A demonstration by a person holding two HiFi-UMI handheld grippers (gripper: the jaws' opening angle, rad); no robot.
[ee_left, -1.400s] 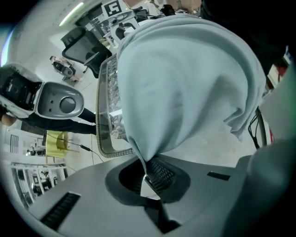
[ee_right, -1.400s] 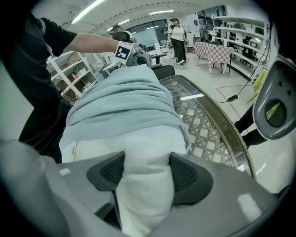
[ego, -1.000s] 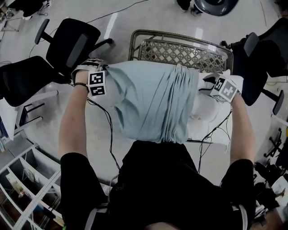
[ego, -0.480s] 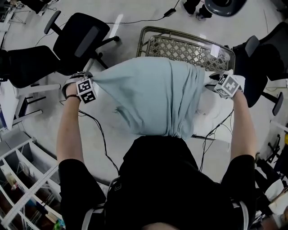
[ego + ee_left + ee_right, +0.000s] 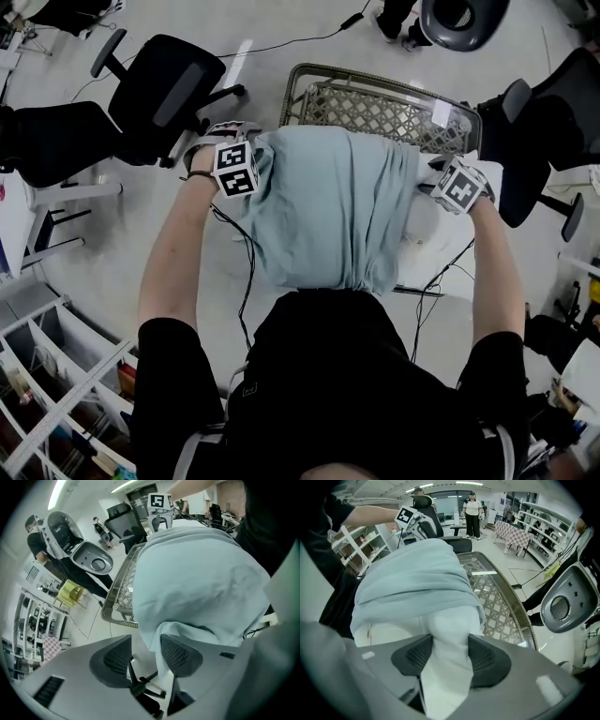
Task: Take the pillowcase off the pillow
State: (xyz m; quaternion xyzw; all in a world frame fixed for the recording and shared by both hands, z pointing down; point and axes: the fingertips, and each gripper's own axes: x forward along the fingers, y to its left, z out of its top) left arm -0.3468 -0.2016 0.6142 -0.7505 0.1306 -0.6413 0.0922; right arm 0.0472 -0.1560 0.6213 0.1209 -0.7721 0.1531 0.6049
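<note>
Clamping the pillow [image 5: 427, 230] at centre right in the right gripper [image 5: 449, 656] (easing wider) as anchor, loosing the mid-frame pillowcase [image 5: 323, 202] between the left gripper [image 5: 145, 653]'s opening jaws, probably to regrip.

Floor [image 5: 112, 244]: pale, glossy, hard surface. Standing directly on it:
- rectangular woven-wicker table with lattice sides and clear glass top [image 5: 375, 77], upper centre;
- black wheeled office chair [image 5: 164, 89], upper left;
- second black office chair [image 5: 56, 141], left edge;
- third black office chair [image 5: 562, 103], upper right;
- white open shelving unit [image 5: 56, 375], lower left;
- thin black cable [image 5: 291, 39], top centre.
</note>
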